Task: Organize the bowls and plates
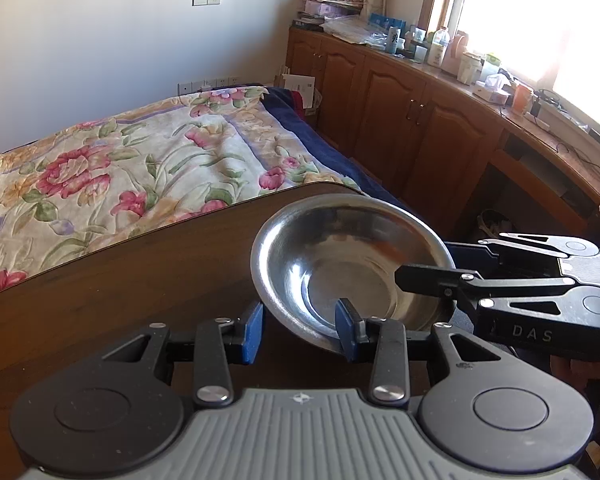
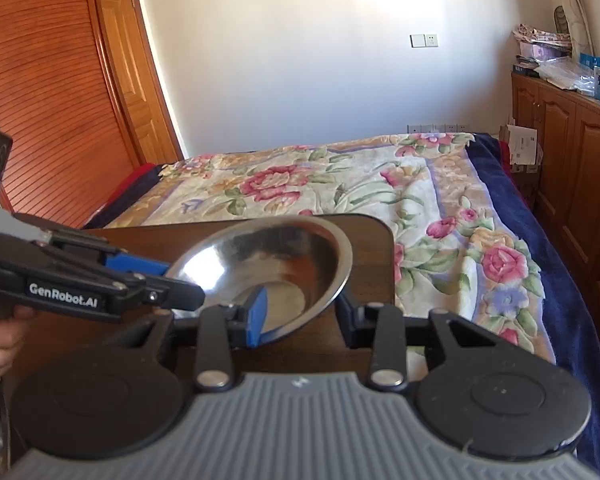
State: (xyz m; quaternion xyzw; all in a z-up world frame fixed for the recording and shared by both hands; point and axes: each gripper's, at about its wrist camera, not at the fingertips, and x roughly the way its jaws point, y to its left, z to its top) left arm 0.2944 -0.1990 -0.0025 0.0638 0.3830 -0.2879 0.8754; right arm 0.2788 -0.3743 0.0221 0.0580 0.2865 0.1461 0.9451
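A shiny steel bowl [image 1: 348, 260] is tilted above a dark wooden table [image 1: 140, 280]; it also shows in the right wrist view [image 2: 276, 264]. My left gripper [image 1: 300, 330] is open, its jaws wide around the bowl's near rim, one blue pad inside the bowl and one outside. My right gripper [image 2: 300, 312] is also open around the bowl's rim, its left blue pad inside the bowl. In the left wrist view the right gripper [image 1: 424, 268] comes in from the right. In the right wrist view the left gripper [image 2: 172, 280] comes in from the left.
A bed with a flowered quilt [image 1: 120, 168] lies just behind the table. Brown cabinets [image 1: 400, 120] with a cluttered top line the right wall under a bright window. A wooden wardrobe [image 2: 52, 100] stands at the left. The table's far corner [image 2: 380, 228] is rounded.
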